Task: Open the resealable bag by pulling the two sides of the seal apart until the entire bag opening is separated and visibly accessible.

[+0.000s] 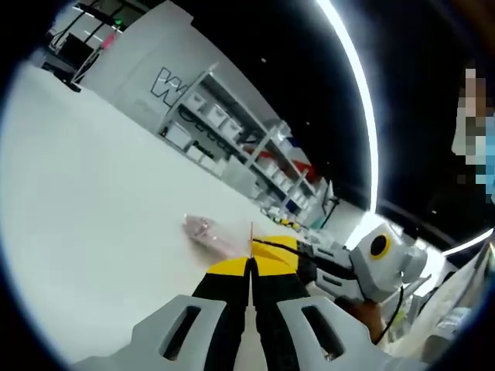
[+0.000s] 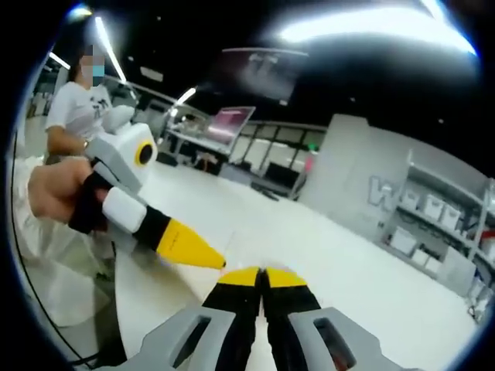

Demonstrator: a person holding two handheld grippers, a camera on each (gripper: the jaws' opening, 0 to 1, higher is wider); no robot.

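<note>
While the two grippers meet tip to tip above the white table [image 1: 100,201], the left gripper view looks along the left gripper [image 1: 251,267], whose yellow-tipped jaws are pressed together. Just ahead of those tips, and running off to their left, lies the resealable bag [image 1: 207,232], a clear pinkish film stretched over the table; one edge seems pinched between the jaws, though the contact itself is too thin to make out. Arriving from the right, the right gripper [image 1: 285,249] brings its yellow tip right against the left one, apparently so that each can take one side of the seal. In the right gripper view, the right gripper [image 2: 263,277] also has its jaws closed with no gap, and a faint strip of film sits just beyond the tips; whether it is truly held I cannot tell. From the left, the left gripper [image 2: 209,259], carried in a hand [image 2: 54,189], points its tip at that same spot. The opposed grips suit a pull apart, which I judge has not yet begun.
</note>
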